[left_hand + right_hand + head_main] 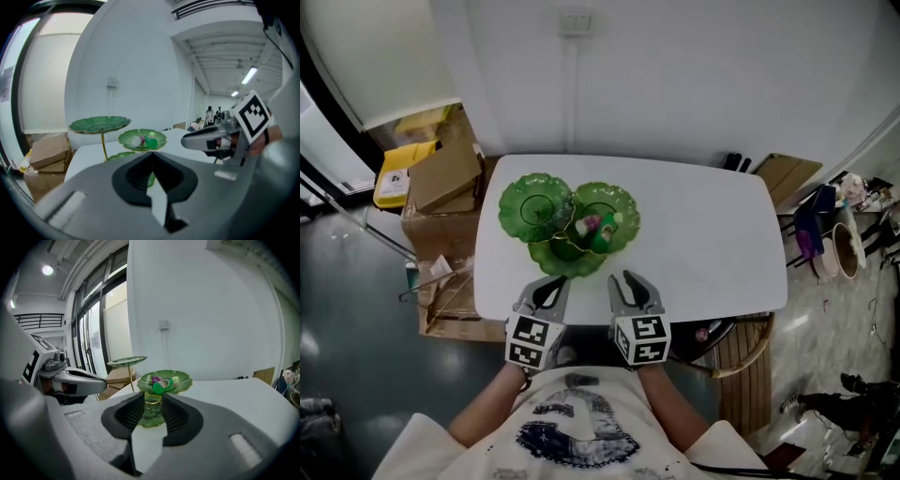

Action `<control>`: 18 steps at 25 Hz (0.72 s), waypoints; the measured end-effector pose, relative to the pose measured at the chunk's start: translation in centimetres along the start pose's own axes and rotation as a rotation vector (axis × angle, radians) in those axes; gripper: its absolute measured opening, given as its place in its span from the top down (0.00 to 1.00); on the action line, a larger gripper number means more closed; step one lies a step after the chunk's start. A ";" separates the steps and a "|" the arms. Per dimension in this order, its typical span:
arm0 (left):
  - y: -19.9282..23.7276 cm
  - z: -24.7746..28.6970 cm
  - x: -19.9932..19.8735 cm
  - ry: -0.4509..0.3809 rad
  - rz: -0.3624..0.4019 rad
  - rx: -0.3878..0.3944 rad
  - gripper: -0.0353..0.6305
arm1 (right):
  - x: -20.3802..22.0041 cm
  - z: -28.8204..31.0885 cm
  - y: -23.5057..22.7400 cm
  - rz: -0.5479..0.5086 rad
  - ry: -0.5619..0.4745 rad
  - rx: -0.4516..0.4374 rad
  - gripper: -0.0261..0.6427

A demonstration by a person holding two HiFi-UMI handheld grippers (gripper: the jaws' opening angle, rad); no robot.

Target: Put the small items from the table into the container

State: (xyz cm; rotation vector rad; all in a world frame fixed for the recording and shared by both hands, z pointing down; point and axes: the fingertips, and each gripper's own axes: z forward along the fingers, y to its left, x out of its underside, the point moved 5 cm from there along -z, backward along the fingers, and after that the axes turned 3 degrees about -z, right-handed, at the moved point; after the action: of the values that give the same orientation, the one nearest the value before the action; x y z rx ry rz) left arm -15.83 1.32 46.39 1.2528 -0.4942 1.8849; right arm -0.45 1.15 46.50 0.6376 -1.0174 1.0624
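Observation:
A green three-tier leaf-shaped dish stand (567, 220) sits at the near left of the white table (703, 234). Its right-hand dish (623, 208) holds small items (598, 225): a green, a purple and a pale piece, also visible in the left gripper view as small items (144, 139) and in the right gripper view as small items (161, 383). My left gripper (549, 283) hovers at the table's front edge, shut and empty, tips meeting (151, 155). My right gripper (624, 279) is beside it, open, with nothing between its jaws (153, 401); the stand's foot shows through the gap.
Cardboard boxes (441, 173) are stacked on the floor left of the table. A wooden chair (742, 349) stands under the table's right front corner. Bags and a bucket (844, 246) sit at the far right. A wall runs behind the table.

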 end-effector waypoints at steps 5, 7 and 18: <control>0.2 -1.9 1.2 0.000 0.006 0.010 0.96 | 0.7 -1.1 2.2 0.010 -0.013 0.013 0.85; 0.2 -2.5 1.5 -0.002 0.001 0.012 0.96 | 1.0 -1.5 2.8 0.014 -0.009 0.015 0.85; -0.2 -5.2 2.1 -0.028 0.006 0.016 0.96 | 1.3 -2.9 5.0 0.034 -0.022 0.023 0.91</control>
State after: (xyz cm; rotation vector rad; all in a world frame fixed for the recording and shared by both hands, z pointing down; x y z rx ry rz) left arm -19.12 5.83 46.03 1.2909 -0.4988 1.8827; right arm -3.82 6.03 46.22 0.6538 -1.0400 1.0998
